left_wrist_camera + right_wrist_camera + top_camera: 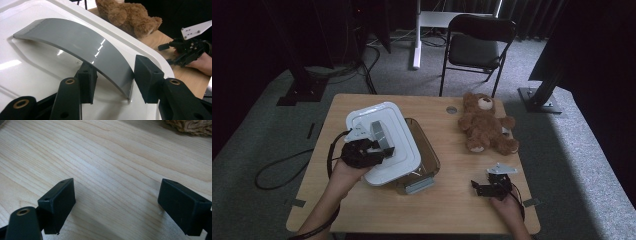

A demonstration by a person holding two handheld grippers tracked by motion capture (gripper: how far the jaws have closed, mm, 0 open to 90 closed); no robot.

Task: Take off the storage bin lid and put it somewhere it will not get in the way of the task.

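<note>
A white box lid lies tilted and askew over a clear plastic container at the table's left middle. My left gripper has its jaws pressed on either side of the lid's curved grey handle, near one end. A brown teddy bear lies at the back right. Near the front right edge, my right gripper rests low over bare wood, open, with nothing between its fingers. It also appears far off in the left gripper view as the other gripper.
The wooden table has free room in front and between the container and the bear. A grey clasp sticks out at the container's near end. A black folding chair stands behind the table. Cables lie on the floor at left.
</note>
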